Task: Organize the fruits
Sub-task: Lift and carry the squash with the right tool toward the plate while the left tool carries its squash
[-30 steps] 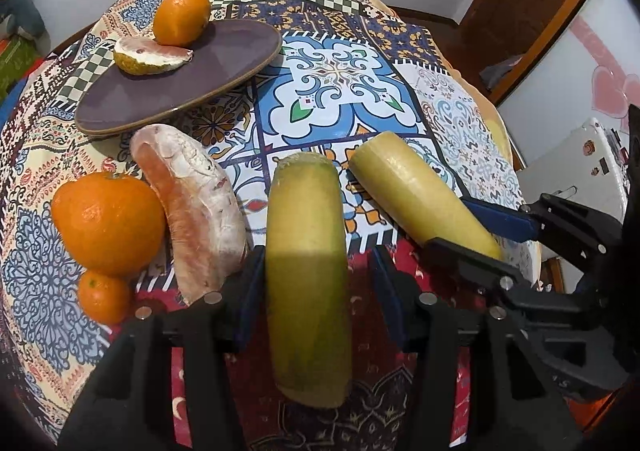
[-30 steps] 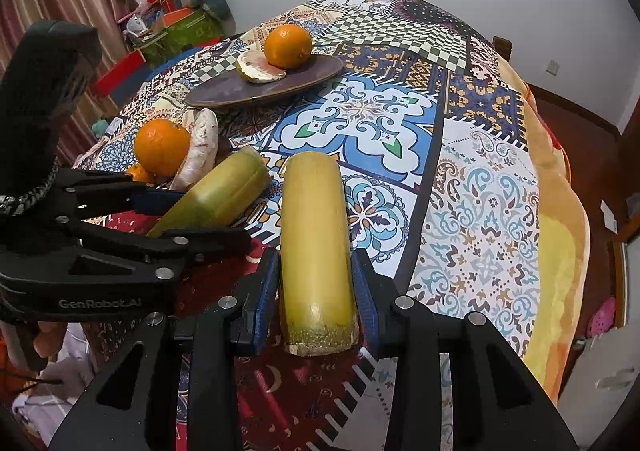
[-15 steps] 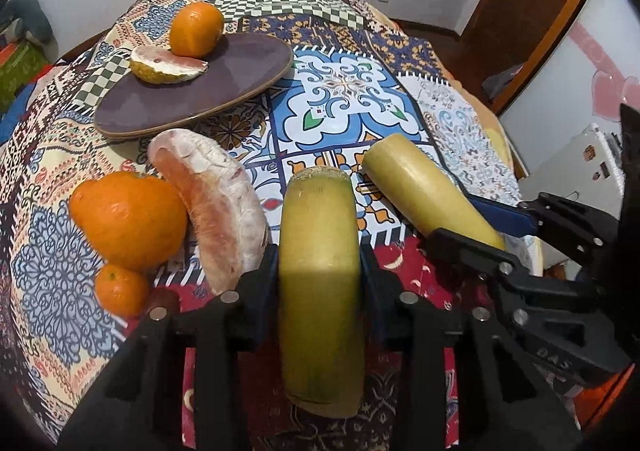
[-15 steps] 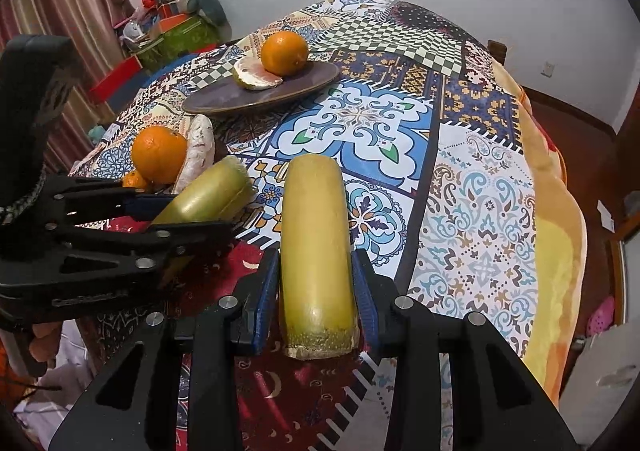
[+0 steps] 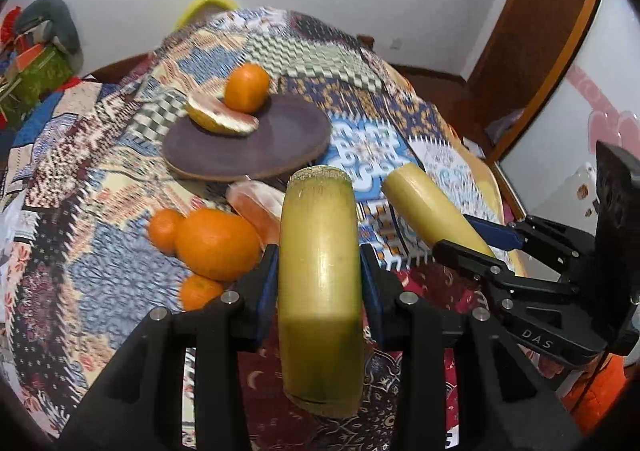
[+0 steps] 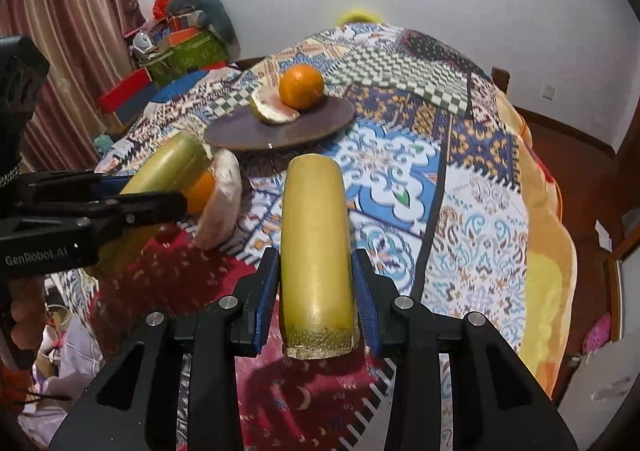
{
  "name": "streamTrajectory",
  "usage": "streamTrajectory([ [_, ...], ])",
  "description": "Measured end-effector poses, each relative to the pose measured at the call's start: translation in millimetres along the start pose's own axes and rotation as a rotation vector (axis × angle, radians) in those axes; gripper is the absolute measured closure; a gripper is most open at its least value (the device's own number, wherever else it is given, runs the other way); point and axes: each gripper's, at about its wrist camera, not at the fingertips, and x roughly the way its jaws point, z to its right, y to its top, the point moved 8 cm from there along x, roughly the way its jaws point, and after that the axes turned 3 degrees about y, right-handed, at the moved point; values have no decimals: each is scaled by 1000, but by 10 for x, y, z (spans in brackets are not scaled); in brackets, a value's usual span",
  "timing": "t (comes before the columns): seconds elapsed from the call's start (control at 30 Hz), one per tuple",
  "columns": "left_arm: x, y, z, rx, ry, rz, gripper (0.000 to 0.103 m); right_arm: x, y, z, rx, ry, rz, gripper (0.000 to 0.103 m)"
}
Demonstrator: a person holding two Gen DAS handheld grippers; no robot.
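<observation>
Two sugarcane sections, stiff, smooth, likely slippery: left gripper (image 5: 318, 283) clamps one (image 5: 320, 271) mid-length, right gripper (image 6: 316, 291) another (image 6: 314, 243) near cut end.

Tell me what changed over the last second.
The left gripper closed onto its sugarcane piece and lifted it. The right gripper also raised its sugarcane piece. The plate, oranges and pomelo wedges stayed put.

Tablecloth (image 5: 100, 187) motion-blurred, large orange (image 6: 199, 187) mostly hidden behind left claw's (image 6: 136, 195) cane piece (image 6: 168, 167)
</observation>
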Motion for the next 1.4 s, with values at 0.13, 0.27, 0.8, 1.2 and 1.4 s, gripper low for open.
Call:
streamTrajectory([
  [0.13, -108, 126, -142, -29, 12, 39, 65, -21, 146, -51, -3, 9, 29, 69],
  [0.27, -179, 255, -316, -57, 33, 72, 65, -25, 299, -72, -3, 10, 58, 69],
  [0.8, -95, 711, -872, -123, 95, 149, 65, 170, 885, -87, -16, 21, 131, 69],
  [1.2, 355, 1009, -1028, -131, 111, 130, 65, 513, 1200, -13, -27, 28, 134, 69],
  [1.4, 602, 1099, -1087, -128, 119, 104, 65, 744, 1292, -42, -60, 31, 111, 69],
])
